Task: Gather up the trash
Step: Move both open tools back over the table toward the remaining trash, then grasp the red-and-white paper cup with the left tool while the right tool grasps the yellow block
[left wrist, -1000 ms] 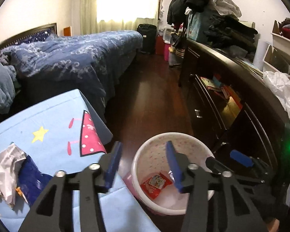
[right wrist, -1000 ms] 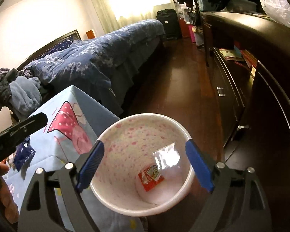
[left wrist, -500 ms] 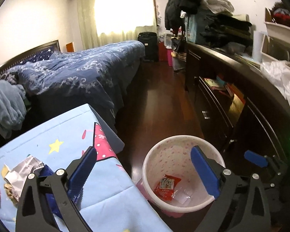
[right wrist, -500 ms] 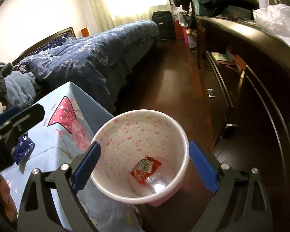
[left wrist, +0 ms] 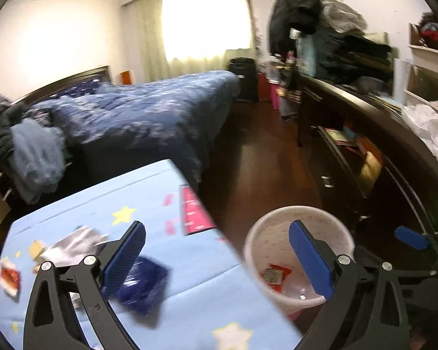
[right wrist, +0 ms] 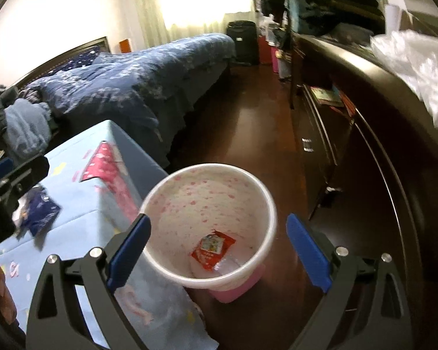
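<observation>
A white bin with pink spots stands on the floor beside the table. A red packet and a clear wrapper lie at its bottom. My right gripper hovers above the bin, its jaws opening with nothing between them. My left gripper stands open and empty over the table's corner. On the light blue tablecloth lie a dark blue wrapper, a silver wrapper and a small red packet.
A bed with a dark blue quilt lies beyond the table. A dark cabinet with a white plastic bag on top runs along the right. Dark wooden floor stretches between them towards a suitcase.
The left gripper's jaws opened wide, and it swung left from over the bin towards the table. The clear wrapper settled in the bin. Both grippers rose, and the right jaws widened.
</observation>
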